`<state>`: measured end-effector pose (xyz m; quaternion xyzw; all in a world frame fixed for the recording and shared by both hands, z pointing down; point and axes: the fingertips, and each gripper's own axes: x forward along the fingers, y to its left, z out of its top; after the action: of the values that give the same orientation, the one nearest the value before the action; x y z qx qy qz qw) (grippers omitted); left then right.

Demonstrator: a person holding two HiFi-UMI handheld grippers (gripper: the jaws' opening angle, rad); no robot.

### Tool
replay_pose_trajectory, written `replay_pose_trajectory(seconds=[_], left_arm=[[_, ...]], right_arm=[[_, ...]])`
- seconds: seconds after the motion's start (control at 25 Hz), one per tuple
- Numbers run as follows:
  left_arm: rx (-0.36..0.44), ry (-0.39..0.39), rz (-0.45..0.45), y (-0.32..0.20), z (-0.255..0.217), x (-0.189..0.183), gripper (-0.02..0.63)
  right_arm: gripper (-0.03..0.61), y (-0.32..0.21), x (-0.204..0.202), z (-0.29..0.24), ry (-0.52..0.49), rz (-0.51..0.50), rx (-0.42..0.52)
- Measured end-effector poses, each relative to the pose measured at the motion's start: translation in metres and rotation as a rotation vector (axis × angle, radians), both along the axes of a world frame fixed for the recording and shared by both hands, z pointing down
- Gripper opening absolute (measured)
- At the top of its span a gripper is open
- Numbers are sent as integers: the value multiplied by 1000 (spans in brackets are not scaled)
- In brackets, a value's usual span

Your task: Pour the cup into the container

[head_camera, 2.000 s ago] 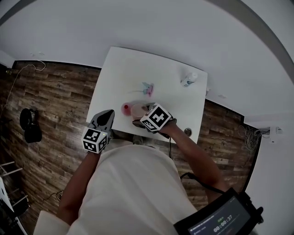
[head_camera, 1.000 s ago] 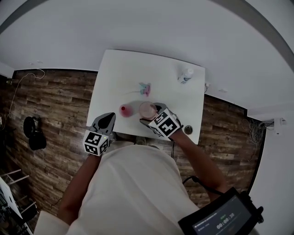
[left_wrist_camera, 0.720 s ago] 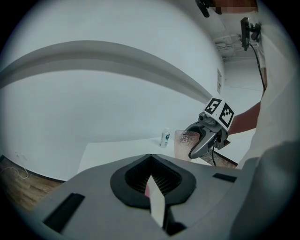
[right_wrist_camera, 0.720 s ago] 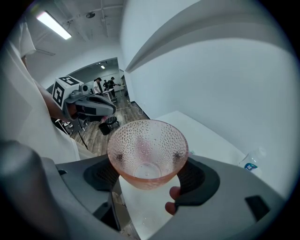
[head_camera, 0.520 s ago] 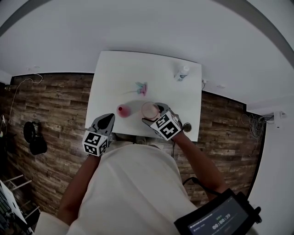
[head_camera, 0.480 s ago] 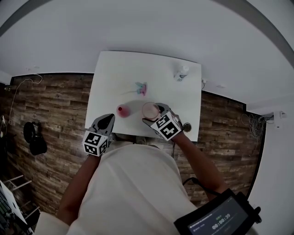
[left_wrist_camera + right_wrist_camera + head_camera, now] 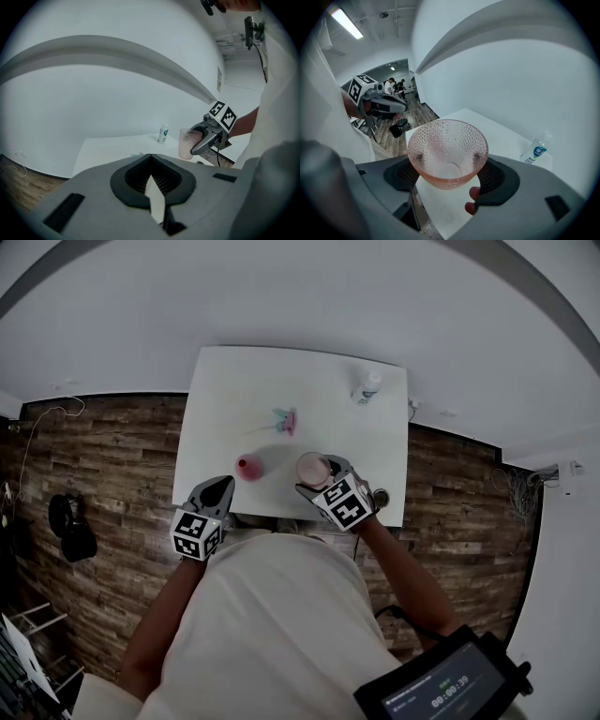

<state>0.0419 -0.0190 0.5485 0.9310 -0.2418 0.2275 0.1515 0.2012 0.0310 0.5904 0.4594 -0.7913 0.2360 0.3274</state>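
Observation:
A pink dimpled glass cup (image 7: 446, 145) stands upright between the jaws of my right gripper (image 7: 449, 172), which is shut on it; it looks empty. In the head view this cup (image 7: 310, 468) and right gripper (image 7: 319, 478) hang over the near right part of the white table (image 7: 234, 399). A small red container (image 7: 248, 467) stands on the table to the cup's left. My left gripper (image 7: 221, 486) hovers at the table's near left edge, shut and empty (image 7: 152, 182). From the left gripper view the cup (image 7: 186, 143) shows at the right.
A small plastic bottle (image 7: 366, 386) stands at the table's far right, also visible as the bottle (image 7: 536, 149) and the bottle (image 7: 163, 133). A small pink and teal thing (image 7: 284, 420) lies mid-table. Wood floor (image 7: 103, 484) surrounds the table; a white wall is behind it.
The cup, tipped toward the red container two seconds ago, is upright now. My right gripper has carried it right and nearer the table's front edge. The left gripper has stayed put.

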Motion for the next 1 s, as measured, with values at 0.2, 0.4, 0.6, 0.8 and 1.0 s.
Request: replay_pose_trajectory(seconds=[0.2, 0.4, 0.6, 0.8, 1.0], left_arm=[[-6, -6, 8, 3, 2, 0, 9], [-10, -9, 0, 4, 3, -2, 9], [-18, -15, -5, 6, 6, -5, 9], [-25, -21, -1, 8, 8, -9, 9], [-28, -27, 7, 11, 11, -10, 9]], right_arm=[[364, -2, 2, 1, 2, 11, 10], [364, -1, 0, 2, -5, 7, 10], [365, 0, -2, 7, -2, 5, 11], [365, -2, -7, 9, -7, 6, 15], [365, 1, -12, 13, -8, -4, -10]])
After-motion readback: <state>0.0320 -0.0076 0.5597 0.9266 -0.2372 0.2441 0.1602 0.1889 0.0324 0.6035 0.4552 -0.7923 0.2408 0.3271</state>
